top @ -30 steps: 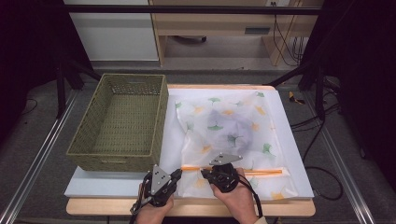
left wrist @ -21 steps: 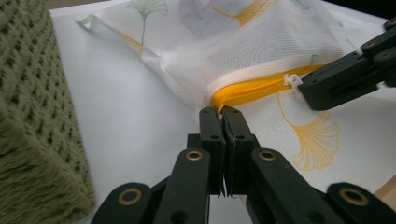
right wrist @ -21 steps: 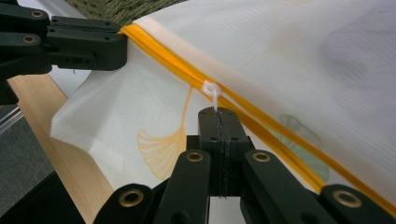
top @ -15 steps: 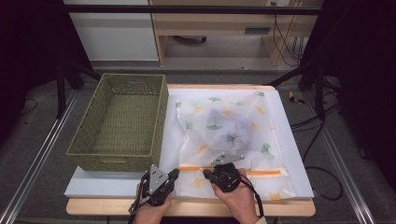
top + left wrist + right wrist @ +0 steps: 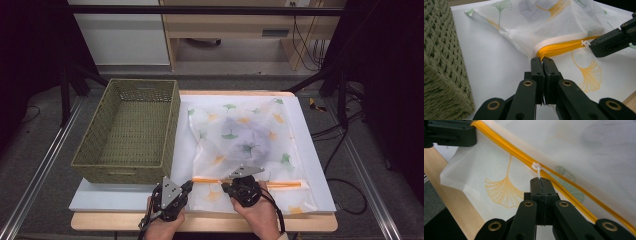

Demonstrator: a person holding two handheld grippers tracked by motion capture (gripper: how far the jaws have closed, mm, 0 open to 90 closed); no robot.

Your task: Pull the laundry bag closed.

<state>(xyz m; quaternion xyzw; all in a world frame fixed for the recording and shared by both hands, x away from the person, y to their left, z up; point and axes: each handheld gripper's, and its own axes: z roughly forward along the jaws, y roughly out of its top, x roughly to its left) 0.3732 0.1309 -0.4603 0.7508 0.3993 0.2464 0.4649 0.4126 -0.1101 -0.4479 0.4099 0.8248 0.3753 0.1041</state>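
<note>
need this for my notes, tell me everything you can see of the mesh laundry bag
The mesh laundry bag is white, see-through netting printed with yellow and green ginkgo leaves. It lies flat on the white board, right of the wicker basket, with a dark garment showing faintly inside. An orange zipper runs across its near end. The left gripper is shut on the zipper's end; the right gripper is shut on the white zipper pull.
</note>
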